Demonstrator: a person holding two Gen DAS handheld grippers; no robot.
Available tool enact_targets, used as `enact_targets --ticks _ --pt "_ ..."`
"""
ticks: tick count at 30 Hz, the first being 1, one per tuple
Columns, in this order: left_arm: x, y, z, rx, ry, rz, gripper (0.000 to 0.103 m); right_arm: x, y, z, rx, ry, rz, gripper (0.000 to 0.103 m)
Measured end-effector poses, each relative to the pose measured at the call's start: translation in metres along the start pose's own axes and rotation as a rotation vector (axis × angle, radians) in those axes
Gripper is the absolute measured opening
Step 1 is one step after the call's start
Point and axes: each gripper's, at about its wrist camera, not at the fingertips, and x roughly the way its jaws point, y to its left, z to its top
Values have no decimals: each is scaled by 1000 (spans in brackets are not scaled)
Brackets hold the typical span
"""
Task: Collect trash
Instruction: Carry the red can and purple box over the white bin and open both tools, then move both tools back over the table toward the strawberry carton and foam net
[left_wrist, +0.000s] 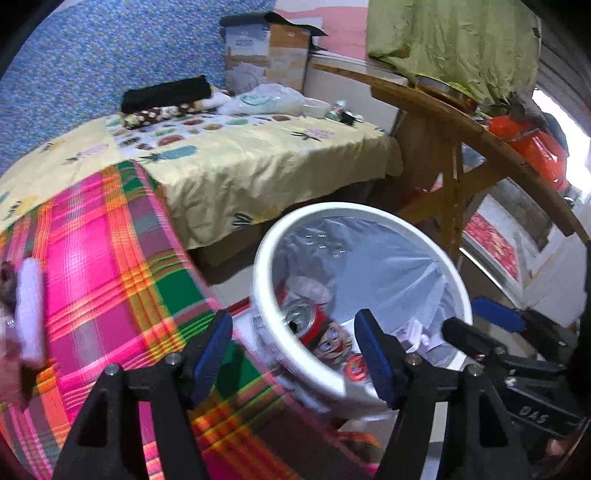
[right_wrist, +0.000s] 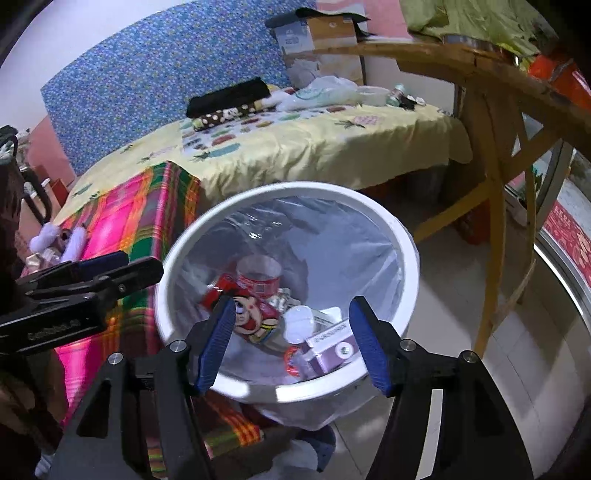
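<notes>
From my remote station, both wrist views look down at a white bin (right_wrist: 402, 236) lined with a pale plastic bag (right_wrist: 343, 251), standing on the tiled floor (right_wrist: 461, 280) beside the bed (right_wrist: 317, 155).

Left tool (left_wrist: 295, 354): jaws stand well apart, nothing between the blue pads (left_wrist: 212, 350). It hangs over the near left rim of the bin, one finger above the pink and green plaid blanket (left_wrist: 110, 266), the other above the bin's opening. This view is blurred at the rim.

Right tool (right_wrist: 291, 343): jaws also well apart, pads pressing on nothing. It hangs over the near rim, pointing down into the bin. In the left wrist view it shows at the right edge (left_wrist: 480, 325).

Trash: it lies at the bottom of the bin. I see a red can with a cartoon face (right_wrist: 255, 317), a clear cup with a red printed band (right_wrist: 258, 275), a white lid-like piece (right_wrist: 301, 319) and a lilac carton (right_wrist: 328, 347). Whether any of these touch the tools I cannot confirm; they appear well below the fingertips.

On the blanket at the bed's edge lies a white fluffy item (right_wrist: 75, 242), with small objects beside it too blurred to identify.

A wooden worktop (right_wrist: 480, 62) stands right of the bed, carrying a green cloth (right_wrist: 461, 18).
</notes>
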Motion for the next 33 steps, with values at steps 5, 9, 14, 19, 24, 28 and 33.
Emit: enact_targets --ticks 5,9,14,19,24,28,33 --pt "-30 18 -16 -35 -41 66 70 -13 26 -4 -39 -15 61 65" --pt "-56 35 -35 -69 -74 108 70 -20 52 -12 -91 -21 113 65" --pt "-85 61 -62 -128 -100 167 68 -25 77 -18 -140 -21 149 65" --pt "-109 85 -87 -190 -114 229 63 -27 100 -25 -180 -8 186 65" --pt "-123 103 -110 -231 -112 288 57 -30 122 -34 -211 4 221 65" --pt "-129 119 -125 -267 -106 324 55 -29 137 -38 -241 18 241 65" --pt "-138 142 -135 -313 -111 351 55 -26 157 -39 -276 28 259 65"
